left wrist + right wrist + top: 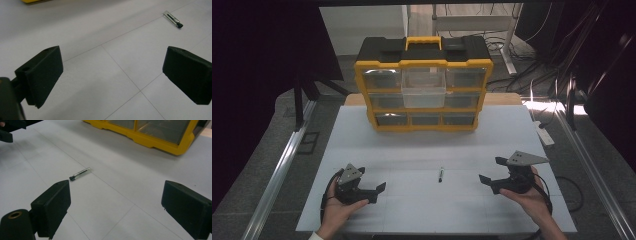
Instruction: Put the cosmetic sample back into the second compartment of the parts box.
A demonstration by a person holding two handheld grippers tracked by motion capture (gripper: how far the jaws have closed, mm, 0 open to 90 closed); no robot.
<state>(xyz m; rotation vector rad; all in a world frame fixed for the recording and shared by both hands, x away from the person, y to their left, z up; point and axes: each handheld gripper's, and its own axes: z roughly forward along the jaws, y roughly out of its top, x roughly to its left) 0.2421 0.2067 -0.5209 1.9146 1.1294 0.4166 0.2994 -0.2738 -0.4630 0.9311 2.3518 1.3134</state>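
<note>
Fingers (53,207) of the right gripper (493,171) stand wide and empty, as do those of the left gripper (374,192). Between them on the white tabletop (422,150) lies the small clear pen with a black cap (441,173), touching neither. We judge the step a reach for it: bring the right jaws across its barrel, low and square, before closing. The contents of the yellow-and-black drawer organiser (423,85) behind are hard to make out; its middle clear drawer (423,86) juts forward.

surface: white table (362,150) | on it: pen (441,173), yellow-black drawer organizer (424,85)
</note>
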